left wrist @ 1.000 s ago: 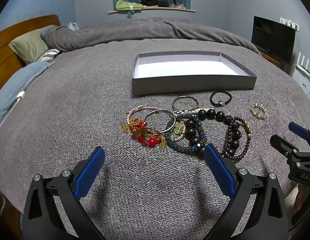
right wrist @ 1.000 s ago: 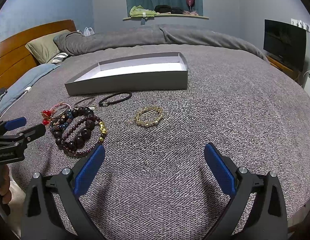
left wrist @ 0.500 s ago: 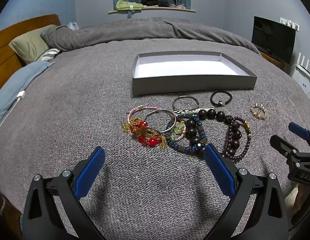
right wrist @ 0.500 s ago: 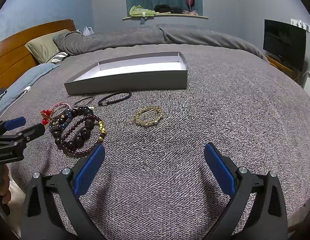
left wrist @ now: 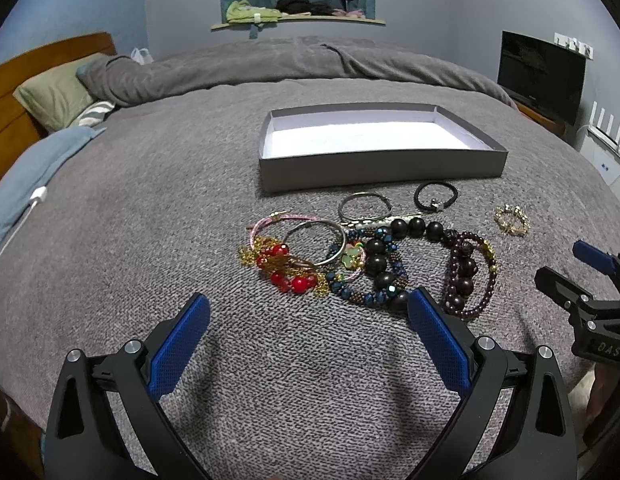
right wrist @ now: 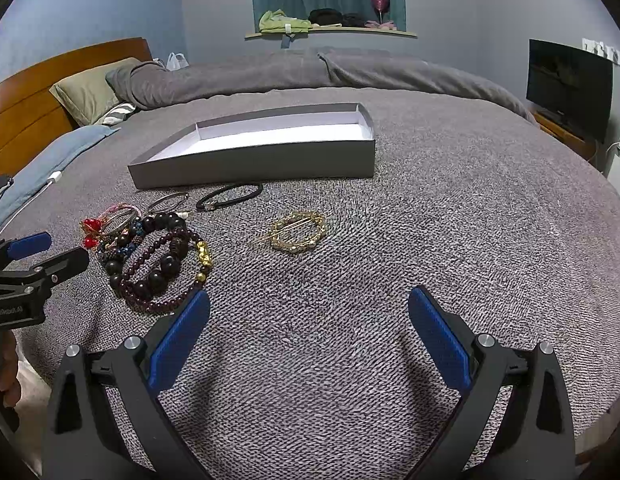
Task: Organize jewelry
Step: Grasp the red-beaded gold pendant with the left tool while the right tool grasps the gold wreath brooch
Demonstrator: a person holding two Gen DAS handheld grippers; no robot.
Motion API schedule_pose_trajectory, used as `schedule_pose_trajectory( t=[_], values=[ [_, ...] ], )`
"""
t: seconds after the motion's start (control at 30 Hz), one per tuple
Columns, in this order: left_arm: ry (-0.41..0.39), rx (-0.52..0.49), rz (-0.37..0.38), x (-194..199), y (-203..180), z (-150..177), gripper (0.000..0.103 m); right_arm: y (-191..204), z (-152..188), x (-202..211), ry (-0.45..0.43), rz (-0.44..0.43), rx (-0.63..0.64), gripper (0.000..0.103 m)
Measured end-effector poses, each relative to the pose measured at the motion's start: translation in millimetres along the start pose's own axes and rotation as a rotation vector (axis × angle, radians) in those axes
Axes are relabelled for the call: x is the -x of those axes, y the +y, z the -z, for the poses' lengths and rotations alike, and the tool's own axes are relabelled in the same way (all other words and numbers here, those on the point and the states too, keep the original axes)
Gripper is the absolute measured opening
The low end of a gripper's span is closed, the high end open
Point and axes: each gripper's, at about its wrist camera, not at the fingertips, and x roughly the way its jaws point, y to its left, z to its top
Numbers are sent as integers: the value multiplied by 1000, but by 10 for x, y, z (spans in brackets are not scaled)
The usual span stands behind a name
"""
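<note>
Hovering above the grey blanket [left wrist: 149, 200], the left gripper [left wrist: 307, 320] and right gripper [right wrist: 307, 320] are held apart, empty. Tangled bracelets [left wrist: 366, 258] and a gold hair clip [right wrist: 297, 231] are located before the grey box [left wrist: 382, 170].

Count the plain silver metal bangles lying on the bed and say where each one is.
2. One silver bangle lies just before the grey box; the other bangle sits in the pile beside the red beads. More may hide underneath.
</note>
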Motion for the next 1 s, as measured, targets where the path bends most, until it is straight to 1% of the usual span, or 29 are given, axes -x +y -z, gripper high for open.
schedule_pose_trajectory(
  t=[0.2,0.3,0.5,0.63,0.73,0.8,0.9,0.93,1.0],
  values=[
    [-30,6,19,58,69,-37,98,-6,-34,-8,-11,1,-12,98],
    [-43,5,-11,47,132,-77,98,-3,-70,-33,-15,3,-16,98],
    [-23,7,0,-35,238,-185,98,13,-200,-90,-38,-8,-28,98],
    [-14,38,26,-103,405,-401,98,15,-345,-141,-52,-32,-30,98],
    [4,44,57,-183,492,-600,98,23,-520,-192,-76,-30,-20,98],
    [12,71,66,-246,572,-697,98,17,-609,-228,-82,-32,-17,98],
    [15,106,82,-335,686,-742,98,9,-628,-276,-76,-42,-6,98],
    [14,110,85,-375,731,-739,98,-1,-619,-313,-60,-51,-7,97],
    [22,111,73,-450,788,-714,98,-15,-599,-389,-25,-66,-15,89]
  ],
)
